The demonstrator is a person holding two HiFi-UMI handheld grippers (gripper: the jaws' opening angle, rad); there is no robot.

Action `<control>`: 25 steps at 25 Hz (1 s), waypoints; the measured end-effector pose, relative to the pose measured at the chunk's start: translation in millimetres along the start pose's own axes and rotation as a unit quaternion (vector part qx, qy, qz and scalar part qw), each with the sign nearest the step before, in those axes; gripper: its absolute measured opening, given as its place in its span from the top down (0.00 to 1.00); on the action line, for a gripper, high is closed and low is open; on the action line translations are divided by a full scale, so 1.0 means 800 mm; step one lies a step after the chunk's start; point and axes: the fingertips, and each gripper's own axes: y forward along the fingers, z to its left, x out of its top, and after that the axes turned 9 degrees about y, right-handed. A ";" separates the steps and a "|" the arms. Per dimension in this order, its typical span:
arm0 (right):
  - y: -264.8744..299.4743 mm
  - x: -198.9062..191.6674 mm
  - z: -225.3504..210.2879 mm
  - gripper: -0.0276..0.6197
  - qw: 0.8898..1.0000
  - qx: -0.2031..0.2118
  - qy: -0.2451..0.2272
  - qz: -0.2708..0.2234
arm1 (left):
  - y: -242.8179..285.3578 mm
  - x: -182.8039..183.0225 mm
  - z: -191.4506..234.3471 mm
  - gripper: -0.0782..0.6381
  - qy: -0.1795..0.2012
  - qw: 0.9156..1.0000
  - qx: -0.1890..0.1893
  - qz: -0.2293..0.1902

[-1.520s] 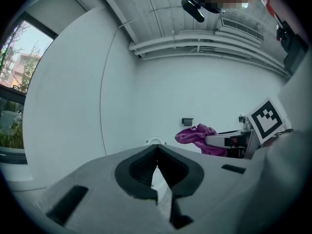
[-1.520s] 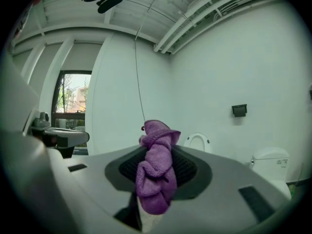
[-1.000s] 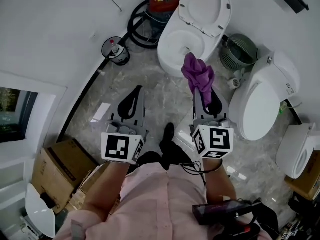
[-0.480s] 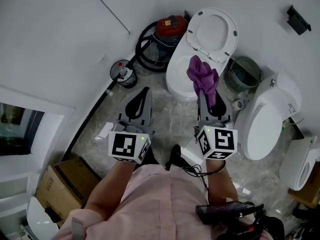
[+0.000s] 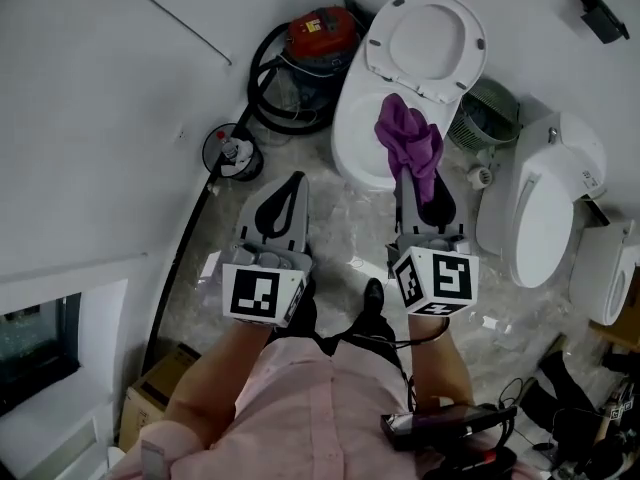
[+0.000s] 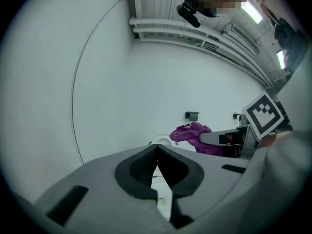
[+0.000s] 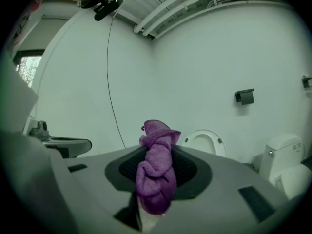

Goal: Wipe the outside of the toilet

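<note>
A white toilet (image 5: 358, 118) with its lid (image 5: 428, 38) raised stands against the far wall, straight ahead of me. My right gripper (image 5: 412, 164) is shut on a bunched purple cloth (image 5: 408, 142), which hangs over the toilet's bowl in the head view. The same purple cloth (image 7: 156, 172) fills the jaws in the right gripper view, with the toilet (image 7: 205, 142) beyond it. My left gripper (image 5: 284, 196) is shut and empty, held over the floor left of the toilet. Its jaws meet at the tips in the left gripper view (image 6: 157, 146).
A red vacuum cleaner (image 5: 322, 30) with a coiled black hose (image 5: 268, 80) sits left of the toilet. A small bucket (image 5: 228, 152) stands by the wall. A green basket (image 5: 490, 114) and two more white toilets (image 5: 540, 208) (image 5: 612, 273) stand at the right. Cardboard box (image 5: 150, 418) at lower left.
I have stepped closer to the toilet; both grippers have moved forward, and the cloth now hangs over the bowl's front rather than short of it. Grips unchanged.
</note>
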 end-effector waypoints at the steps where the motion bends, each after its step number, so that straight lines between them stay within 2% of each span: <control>1: 0.010 -0.009 0.006 0.76 1.000 -0.005 0.000 0.002 | 0.007 -0.008 0.008 0.88 -0.004 1.000 -0.010 0.008; 3: 0.028 -0.029 0.016 0.76 1.000 -0.013 -0.001 0.012 | 0.017 -0.025 0.027 0.88 -0.013 1.000 -0.022 0.016; 7: 0.050 -0.074 0.027 0.76 0.999 -0.026 -0.006 0.029 | 0.032 -0.057 0.055 0.88 -0.007 0.999 -0.031 -0.003; 10: 0.066 -0.108 0.031 0.76 0.999 -0.029 -0.009 0.028 | 0.042 -0.090 0.056 0.88 -0.026 0.999 -0.039 -0.001; 14: 0.081 -0.169 0.032 0.76 1.000 -0.022 -0.011 0.016 | 0.050 -0.154 0.050 0.88 -0.022 0.999 -0.041 -0.012; 19: 0.090 -0.278 0.029 0.76 1.000 -0.011 -0.014 0.016 | 0.052 -0.238 0.038 0.88 -0.010 0.998 -0.046 -0.042; 23: 0.102 -0.377 0.014 0.76 1.000 -0.008 -0.007 0.014 | 0.064 -0.314 0.047 0.88 -0.036 0.997 -0.035 -0.065; 25: 0.111 -0.435 0.000 0.76 1.000 -0.012 0.004 0.015 | 0.072 -0.349 0.045 0.88 -0.036 0.996 -0.036 -0.070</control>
